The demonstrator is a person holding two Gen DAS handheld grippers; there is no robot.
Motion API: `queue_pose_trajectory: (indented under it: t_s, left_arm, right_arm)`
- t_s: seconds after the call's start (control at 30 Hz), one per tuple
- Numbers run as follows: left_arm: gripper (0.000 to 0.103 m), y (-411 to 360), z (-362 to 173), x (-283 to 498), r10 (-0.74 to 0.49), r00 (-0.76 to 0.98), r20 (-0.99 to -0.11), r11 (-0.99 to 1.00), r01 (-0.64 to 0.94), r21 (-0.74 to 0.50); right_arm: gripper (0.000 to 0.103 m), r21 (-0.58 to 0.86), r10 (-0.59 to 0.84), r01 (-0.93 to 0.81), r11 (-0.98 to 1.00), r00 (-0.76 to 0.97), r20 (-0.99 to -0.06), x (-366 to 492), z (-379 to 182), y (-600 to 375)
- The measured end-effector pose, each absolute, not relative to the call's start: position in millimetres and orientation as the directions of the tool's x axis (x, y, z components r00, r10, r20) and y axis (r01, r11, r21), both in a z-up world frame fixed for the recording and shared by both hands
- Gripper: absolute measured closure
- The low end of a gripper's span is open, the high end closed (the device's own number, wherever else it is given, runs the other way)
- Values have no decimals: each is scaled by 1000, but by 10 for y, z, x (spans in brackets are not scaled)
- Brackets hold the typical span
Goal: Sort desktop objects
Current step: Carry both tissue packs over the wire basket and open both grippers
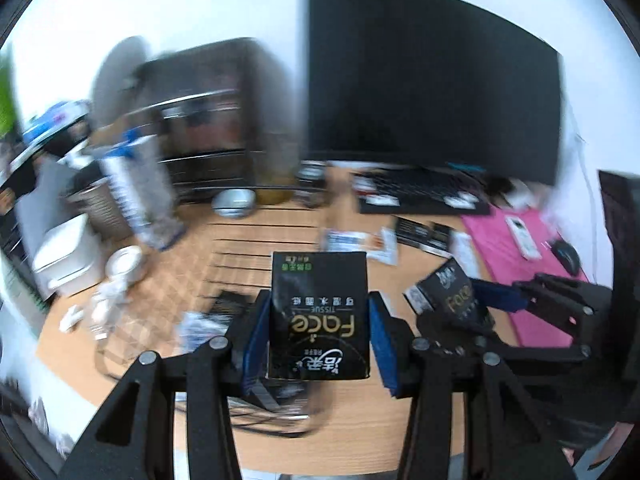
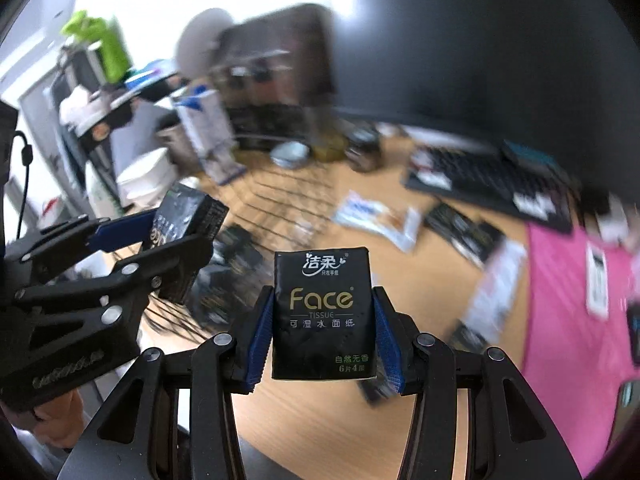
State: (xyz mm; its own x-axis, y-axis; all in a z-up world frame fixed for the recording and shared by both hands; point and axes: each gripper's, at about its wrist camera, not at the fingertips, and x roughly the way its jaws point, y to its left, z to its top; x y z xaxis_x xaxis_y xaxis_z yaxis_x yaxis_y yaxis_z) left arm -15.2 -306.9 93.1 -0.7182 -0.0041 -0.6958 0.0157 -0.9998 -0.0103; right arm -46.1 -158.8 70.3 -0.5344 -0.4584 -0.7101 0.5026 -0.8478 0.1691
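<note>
Both grippers carry the same product: 2 small black tissue packs in glossy film, each printed "Face TISSUE" in gold with white Chinese characters. The left gripper (image 1: pixel 320 334) pinches its tissue pack (image 1: pixel 319 316) upside down between blue ribbed pads, so the lettering reads inverted; the right gripper (image 2: pixel 324 334) pinches the other tissue pack (image 2: pixel 322 314) upright, with "6片4层" in green at its lower corner. Both packs are held above the wooden desk (image 1: pixel 360 432). At 12 o'clock stands 1 dark monitor (image 1: pixel 432 80) over 1 black keyboard (image 1: pixel 420 192); at 2 o'clock lies 1 pink mat (image 1: pixel 516 256) bearing 1 black mouse (image 1: pixel 566 256). More flat packets, blurred, lie near the middle of the desk.
</note>
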Motion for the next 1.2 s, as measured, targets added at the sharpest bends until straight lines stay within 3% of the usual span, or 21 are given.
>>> queue_pose_trajectory:
  t_s: [0.17, 0.4, 0.93, 1.1, 1.2]
  left_arm:
    - [51, -3628, 966, -86, -69, -718, -692, -993, 118, -24]
    - [51, -4175, 607, -256, -108, -634, -766, -976, 214, -39]
    - [51, -4204, 324, -439, -96, -560, -823, -979, 202, -23]
    - [41, -4195, 395, -400, -105, -584, -805, -977, 210, -25]
    - [40, -4183, 468, -349, -102, -605, -790, -976, 214, -38]
  right_arm:
    - [54, 139, -499, 590, -795, -506, -703, -474, 804, -2259]
    - [54, 138, -499, 641, -755, -425, -755, -630, 496, -2853]
    - [54, 99, -450, 666, -739, -379, -808, -724, 73, -3140]
    - [51, 108, -469, 664, -740, -394, -790, -694, 153, -3069]
    - [51, 121, -486, 658, -743, -406, -774, -664, 250, -2991]
